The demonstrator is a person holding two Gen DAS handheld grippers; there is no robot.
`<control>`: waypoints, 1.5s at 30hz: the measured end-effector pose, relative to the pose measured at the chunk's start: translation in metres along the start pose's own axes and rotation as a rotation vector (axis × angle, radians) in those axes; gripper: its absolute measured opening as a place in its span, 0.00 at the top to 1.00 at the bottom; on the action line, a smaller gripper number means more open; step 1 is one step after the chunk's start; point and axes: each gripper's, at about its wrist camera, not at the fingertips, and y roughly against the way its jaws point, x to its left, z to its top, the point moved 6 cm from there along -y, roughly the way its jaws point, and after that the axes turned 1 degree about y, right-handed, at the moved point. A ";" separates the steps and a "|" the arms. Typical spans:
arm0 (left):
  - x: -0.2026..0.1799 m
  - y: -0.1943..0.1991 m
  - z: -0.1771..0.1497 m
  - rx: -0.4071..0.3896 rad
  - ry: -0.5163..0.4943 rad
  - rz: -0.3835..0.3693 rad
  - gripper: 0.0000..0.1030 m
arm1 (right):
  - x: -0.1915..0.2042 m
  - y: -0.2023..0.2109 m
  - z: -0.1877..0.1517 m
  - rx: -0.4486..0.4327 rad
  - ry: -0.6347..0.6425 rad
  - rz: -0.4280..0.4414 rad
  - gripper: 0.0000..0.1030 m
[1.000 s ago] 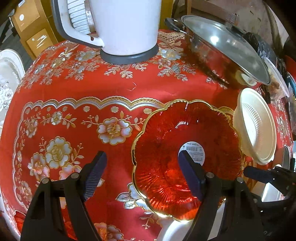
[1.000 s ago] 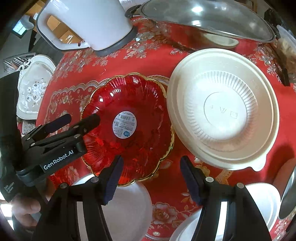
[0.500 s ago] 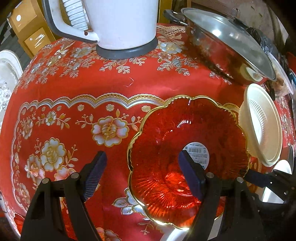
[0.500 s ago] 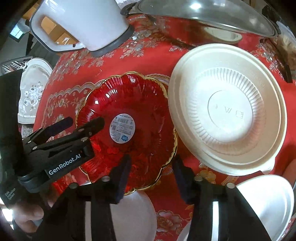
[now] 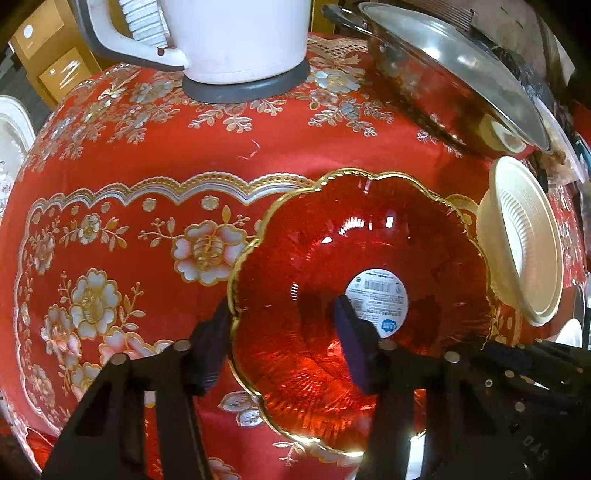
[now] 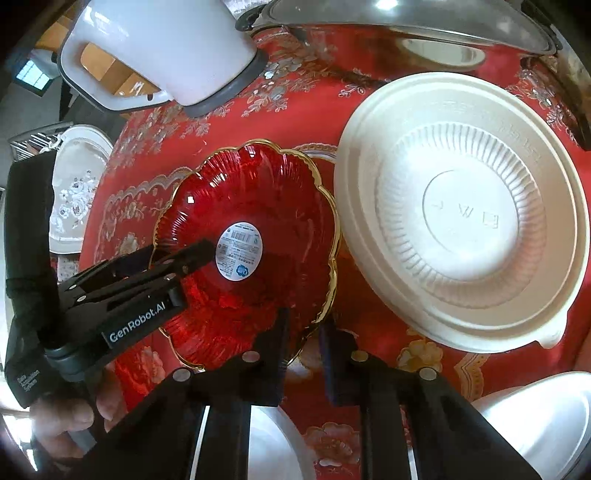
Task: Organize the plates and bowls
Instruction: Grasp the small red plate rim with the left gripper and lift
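Note:
A red glass bowl (image 5: pixel 369 240) (image 6: pixel 258 192) with a gold scalloped rim and a round white sticker sits on the red floral tablecloth (image 5: pixel 147 147). My left gripper (image 5: pixel 282 345) (image 6: pixel 177 248) straddles its near-left rim, one finger outside and one inside, with a clear gap between them. My right gripper (image 6: pixel 304 328) has closed to a narrow gap with the bowl's near-right rim pinched in it. Just right of the bowl lies a cream disposable plate (image 6: pixel 461 221) (image 5: pixel 524 236), ribbed and upturned.
A white electric kettle (image 5: pixel 236 37) (image 6: pixel 166 48) stands at the back. A steel pan with a glass lid (image 5: pixel 443 62) (image 6: pixel 406 22) sits at the back right. White dishes (image 6: pixel 546 413) lie near the front edge. A person's hand (image 6: pixel 74 417) holds the left gripper.
Both grippers have narrowed around the red bowl's rim. The right one went from wide open to nearly closed on the rim; the left one closed partway and moved closer.

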 end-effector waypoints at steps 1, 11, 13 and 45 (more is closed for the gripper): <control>0.003 0.000 0.000 -0.002 0.006 0.001 0.60 | -0.001 0.001 0.000 -0.002 0.000 -0.001 0.85; 0.020 0.006 -0.001 -0.009 0.066 -0.022 0.79 | -0.003 0.009 -0.002 -0.014 0.008 -0.007 0.86; 0.022 0.010 -0.002 -0.013 0.072 -0.035 0.82 | -0.003 0.013 -0.001 -0.026 0.014 -0.015 0.86; 0.061 0.112 -0.033 -0.156 0.173 -0.068 0.87 | 0.069 0.087 -0.017 -0.143 0.153 -0.003 0.86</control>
